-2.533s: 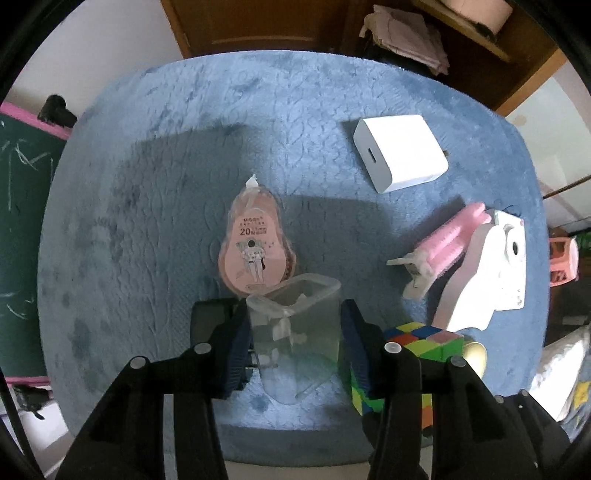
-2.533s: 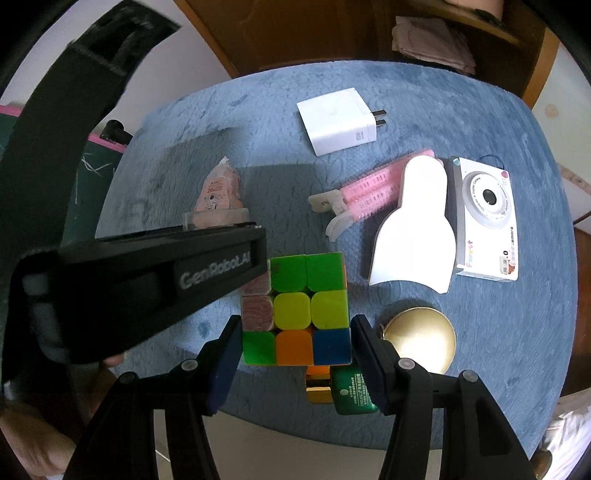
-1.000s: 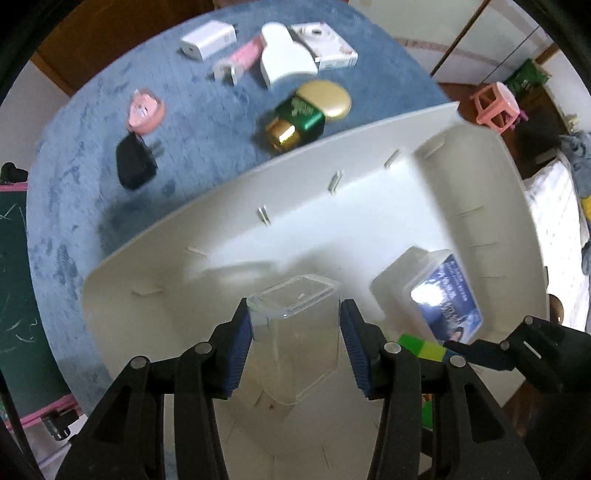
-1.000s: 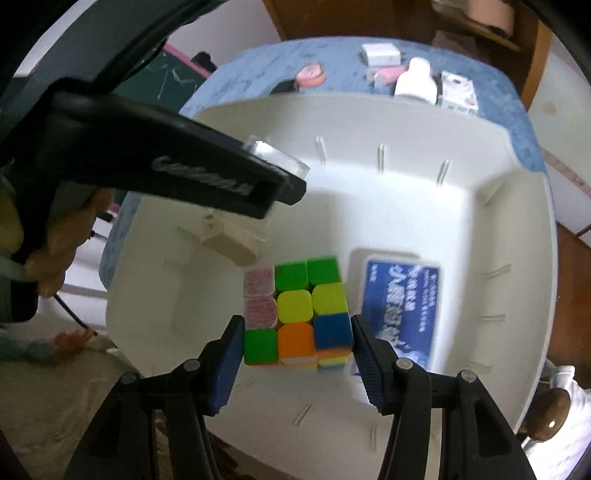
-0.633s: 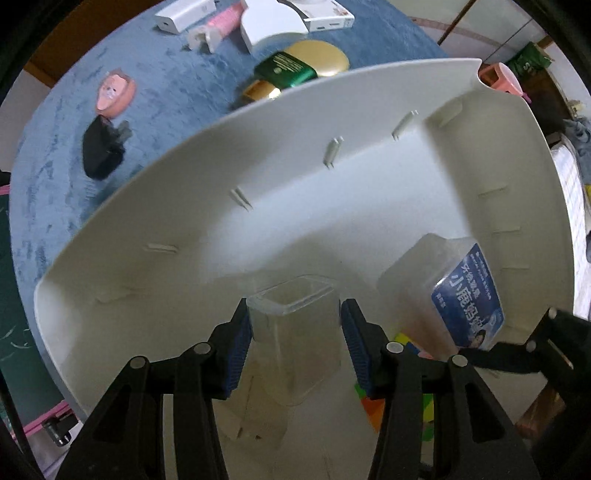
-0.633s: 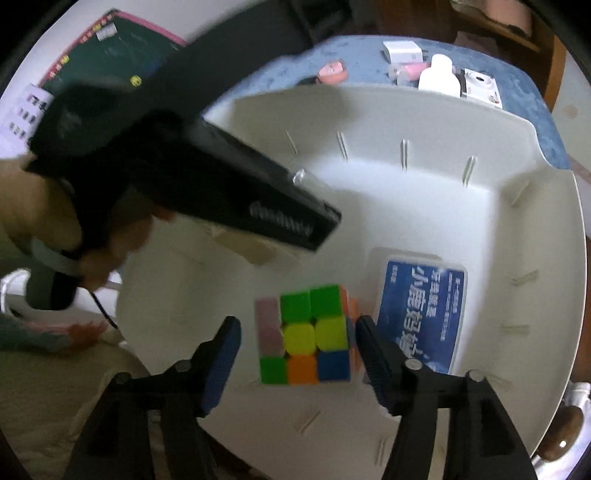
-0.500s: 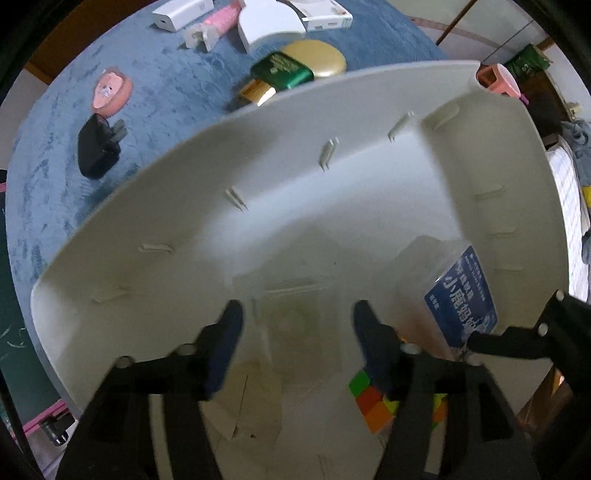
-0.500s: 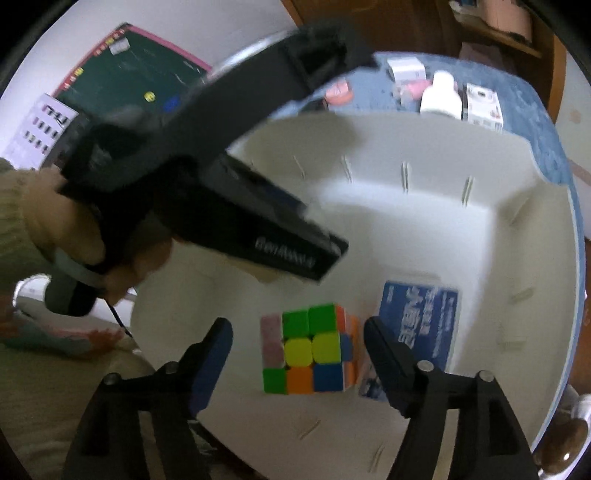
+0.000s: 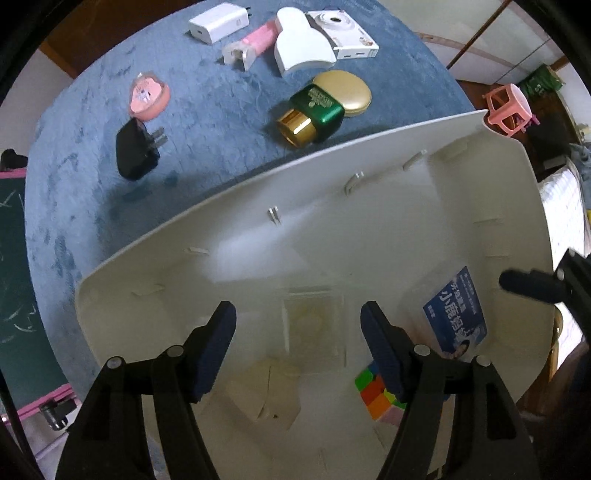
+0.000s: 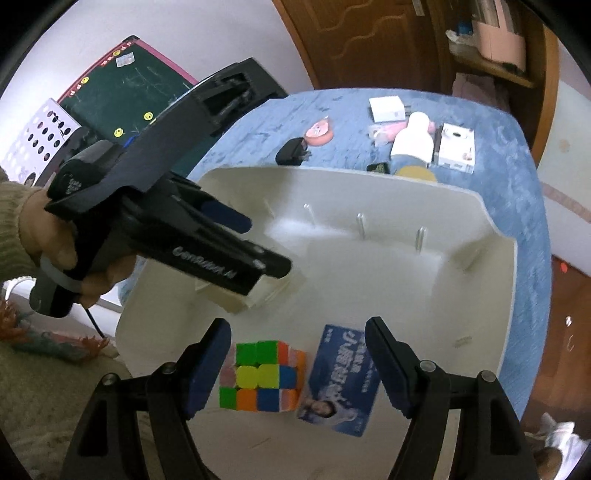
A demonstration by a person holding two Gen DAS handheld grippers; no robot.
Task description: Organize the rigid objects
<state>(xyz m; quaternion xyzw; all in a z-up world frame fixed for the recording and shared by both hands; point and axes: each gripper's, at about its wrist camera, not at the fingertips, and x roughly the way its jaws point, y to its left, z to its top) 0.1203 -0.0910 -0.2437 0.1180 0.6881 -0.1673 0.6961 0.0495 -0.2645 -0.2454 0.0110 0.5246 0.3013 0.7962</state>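
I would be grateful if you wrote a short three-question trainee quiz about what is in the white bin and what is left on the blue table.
1. True or false: the left claw is clamped on the clear plastic box in the white bin.
2. Which thing lies in the bin beside the puzzle cube? A) the blue-labelled box B) the black plug C) the white camera
3. Fill in: the green bottle on the blue table has a ____ cap.

Key: 1 false, its jaws stand open above the box; 2 A; 3 gold.
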